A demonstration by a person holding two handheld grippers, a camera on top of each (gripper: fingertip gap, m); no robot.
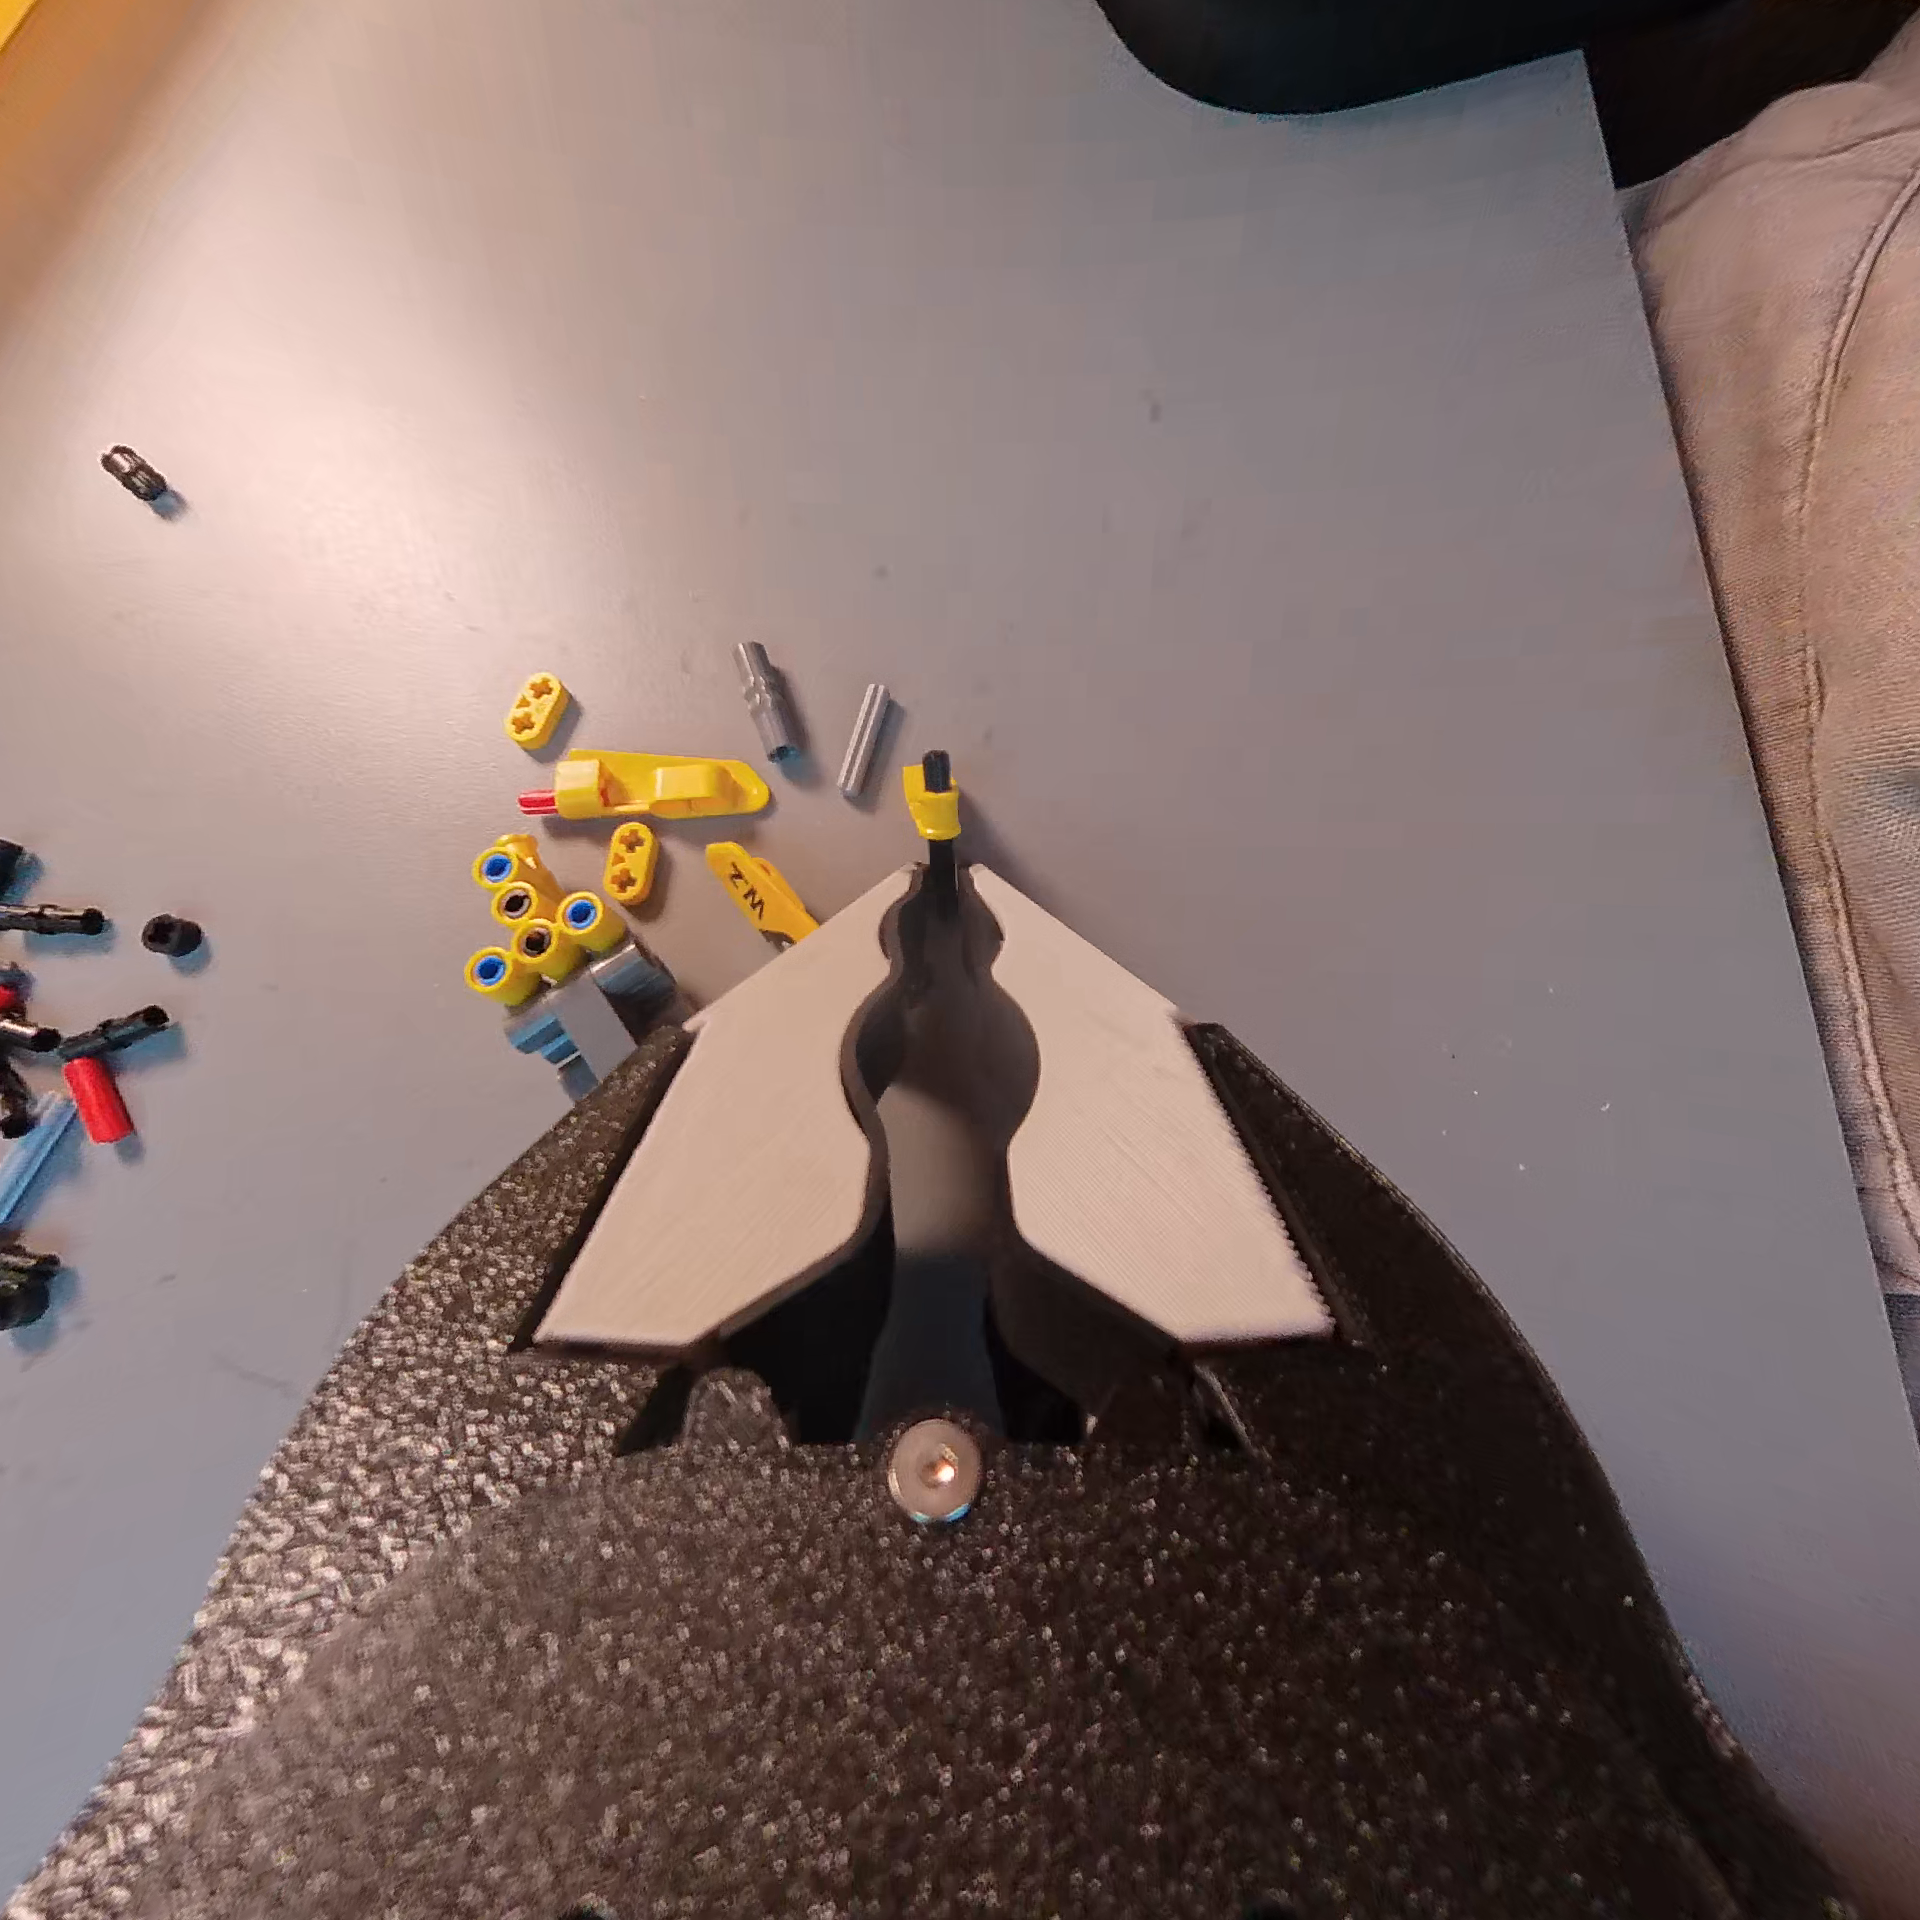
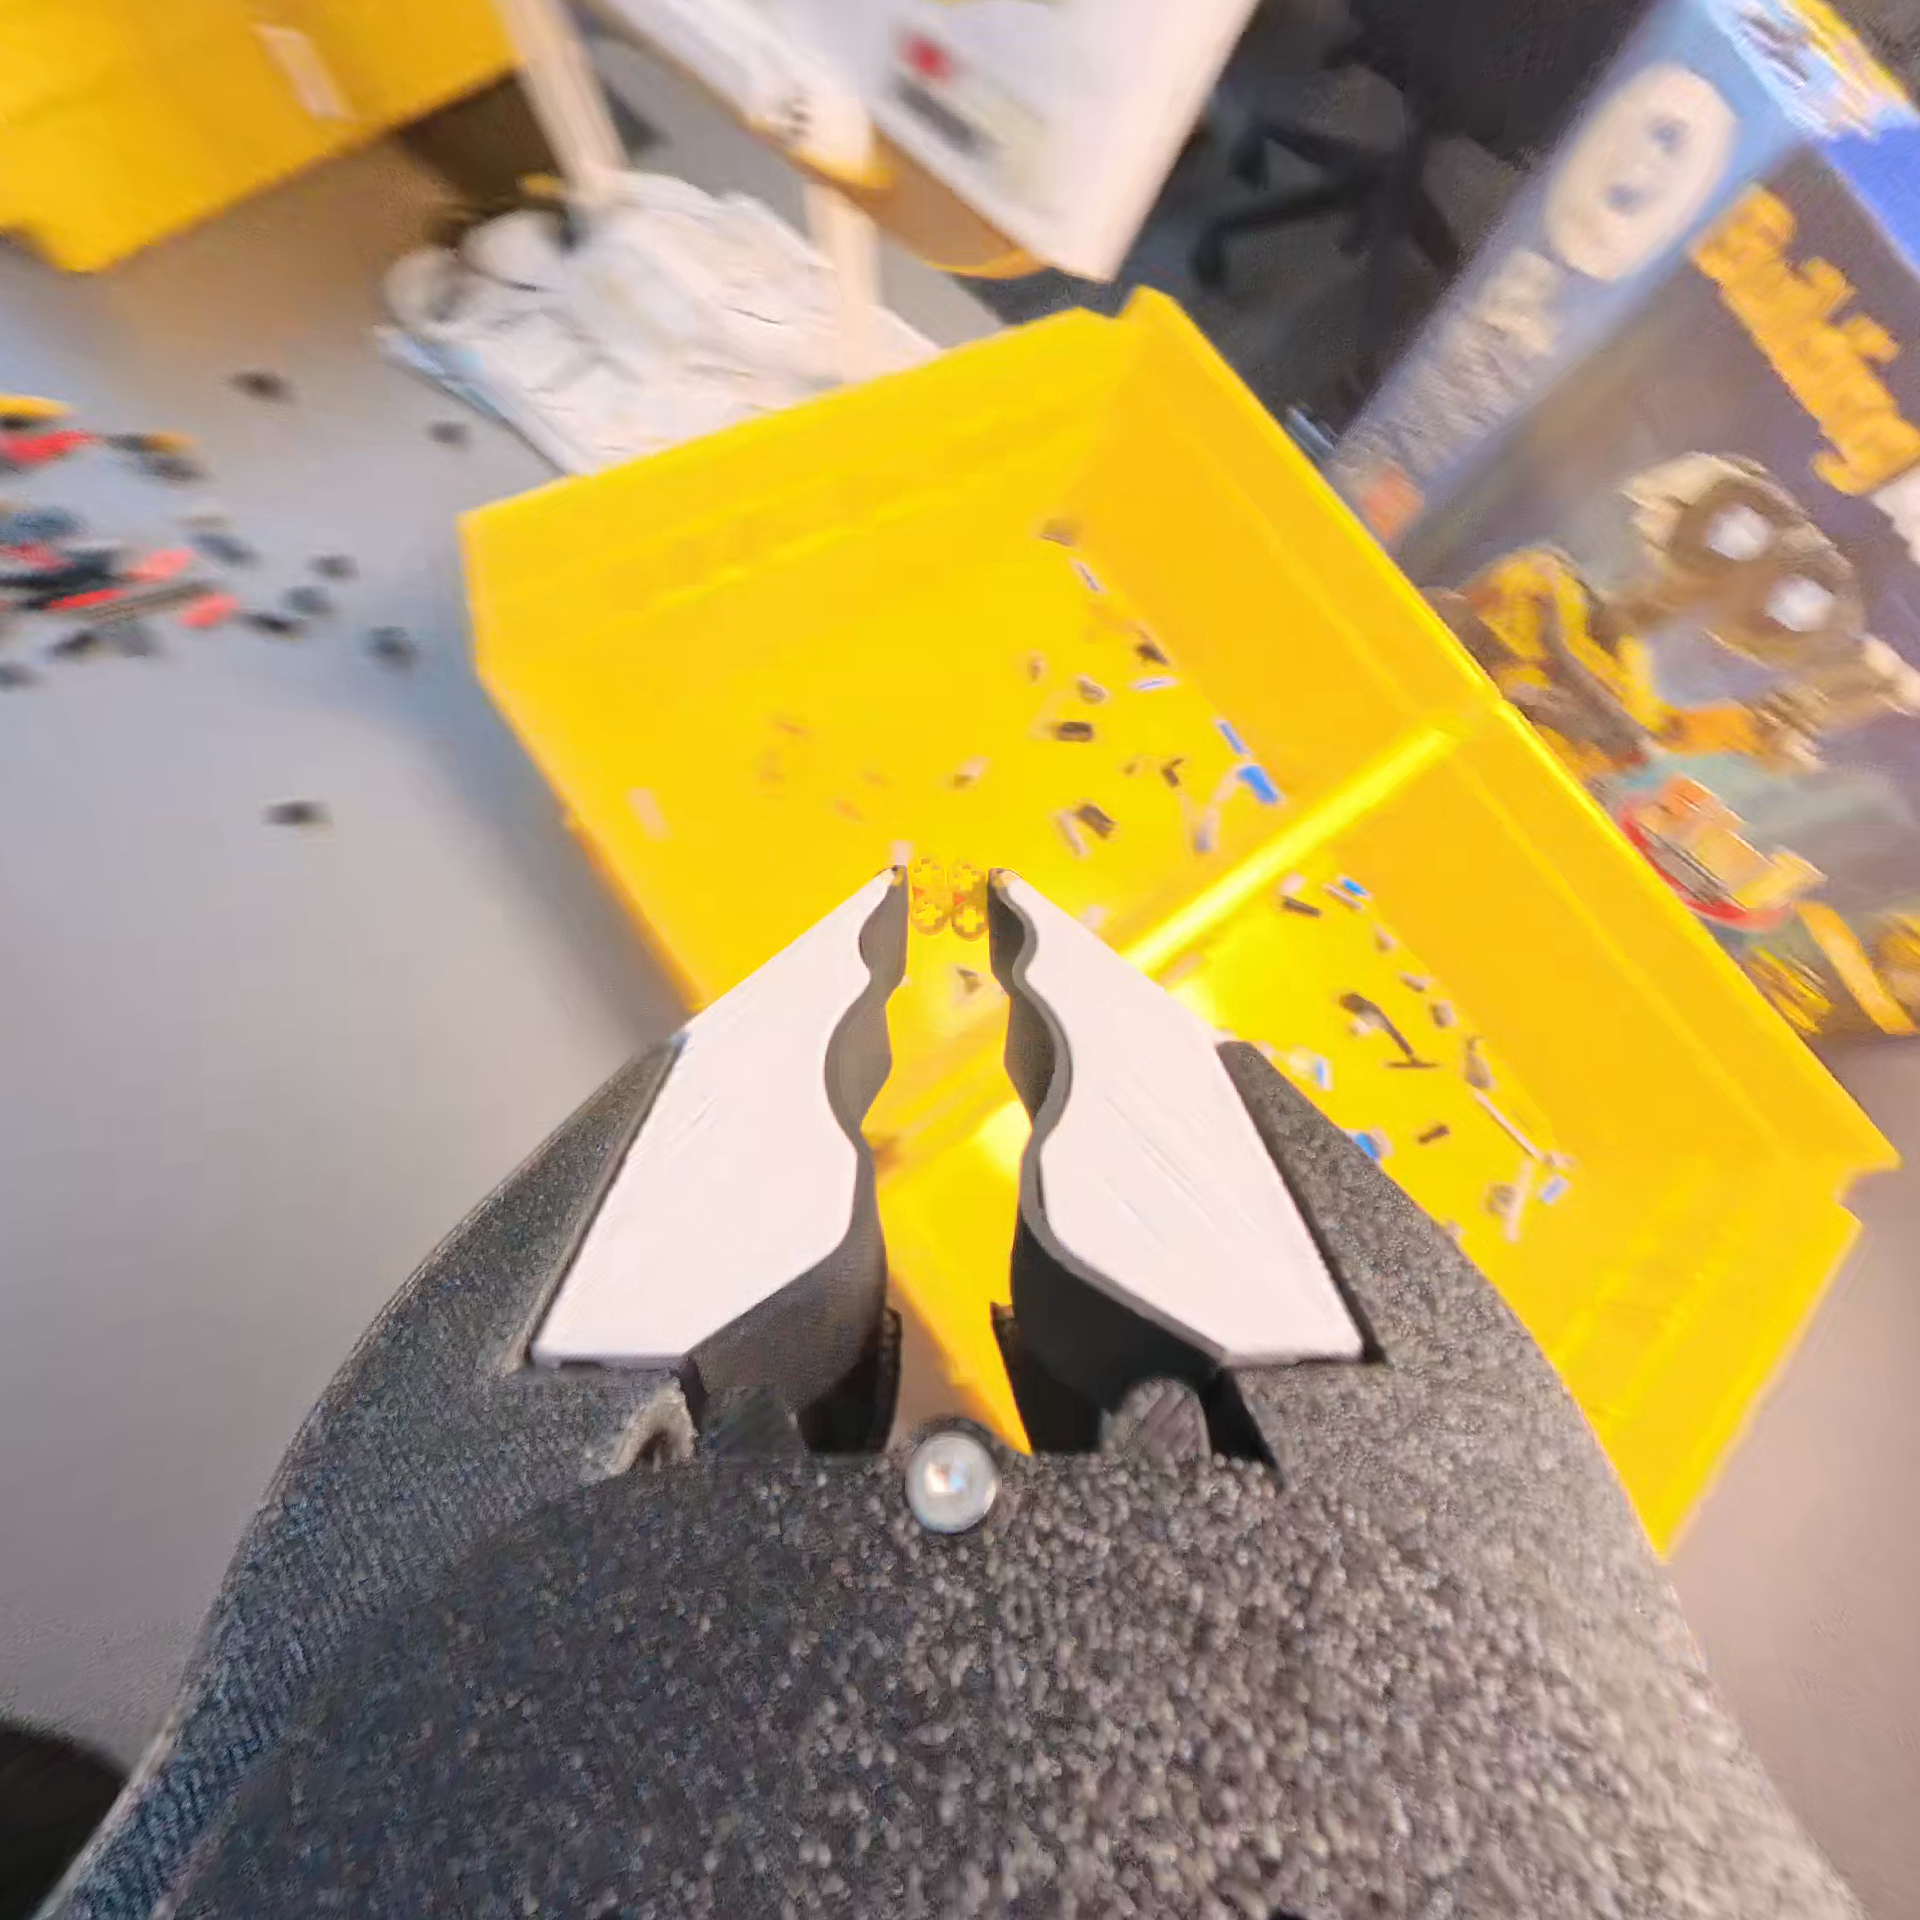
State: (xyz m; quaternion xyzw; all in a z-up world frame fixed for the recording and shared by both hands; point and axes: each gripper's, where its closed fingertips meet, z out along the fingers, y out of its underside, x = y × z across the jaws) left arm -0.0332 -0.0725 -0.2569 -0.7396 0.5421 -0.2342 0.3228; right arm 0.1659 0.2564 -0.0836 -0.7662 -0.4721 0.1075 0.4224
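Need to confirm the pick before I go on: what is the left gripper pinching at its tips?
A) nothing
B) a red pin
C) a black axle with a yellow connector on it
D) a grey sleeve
C: the left gripper is shut on the black axle, which carries the yellow connector just beyond the tips.

A grey table top (image 1: 1039, 364) is seen in the left wrist view, washed by warm light toward its upper left. Its right edge is bordered by grey fabric (image 1: 1787, 623), creased and seamed. A dark rounded shape (image 1: 1351, 52) is cut off at the top. In the right wrist view the surroundings are blurred: pale wooden legs (image 2: 582, 114) are made out at the top, with dark fabric (image 2: 1320, 197) heaped beyond.
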